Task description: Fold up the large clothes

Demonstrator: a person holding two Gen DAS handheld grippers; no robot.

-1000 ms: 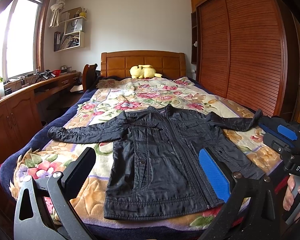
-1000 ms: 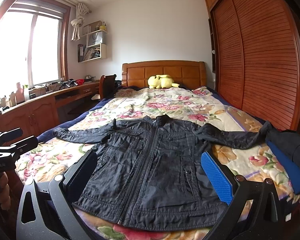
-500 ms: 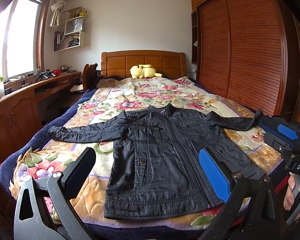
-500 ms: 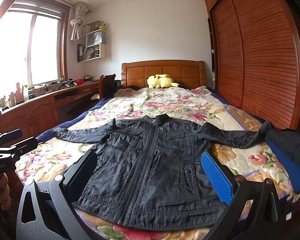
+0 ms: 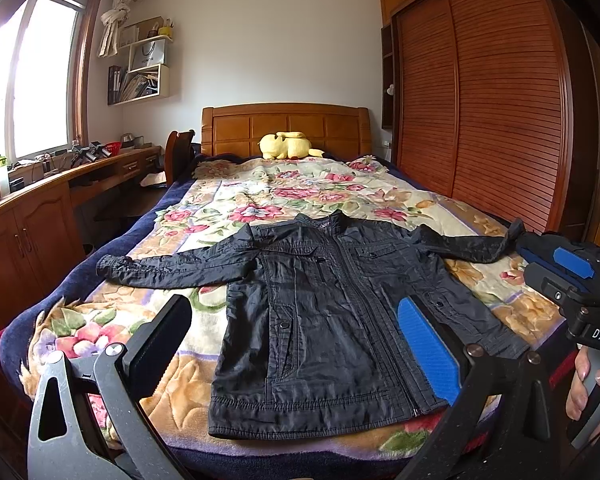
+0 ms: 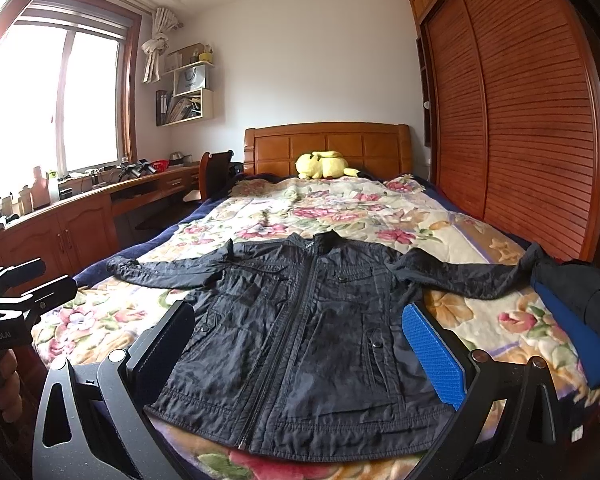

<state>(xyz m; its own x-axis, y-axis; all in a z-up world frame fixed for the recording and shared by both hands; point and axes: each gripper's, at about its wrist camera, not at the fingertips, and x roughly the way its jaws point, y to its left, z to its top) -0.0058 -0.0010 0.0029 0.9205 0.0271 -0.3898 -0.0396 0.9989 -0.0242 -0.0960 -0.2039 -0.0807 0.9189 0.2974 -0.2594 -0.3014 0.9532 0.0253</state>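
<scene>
I hold both grippers, left gripper (image 5: 296, 344) and right gripper (image 6: 300, 348), wide and empty. The jacket (image 5: 320, 312) lies flat on the bed (image 5: 112, 320), sleeves spread, ready for folding.

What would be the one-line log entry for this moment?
phase: pre-grasp | jacket: flat on bed, zipped, sleeves spread | left gripper: jaws open, empty | right gripper: jaws open, empty

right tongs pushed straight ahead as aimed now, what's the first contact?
Likely the black jacket, lower front near the hem: it fills the gap between the open right tongs. Nothing shows nearer, though depth is unclear.
</scene>
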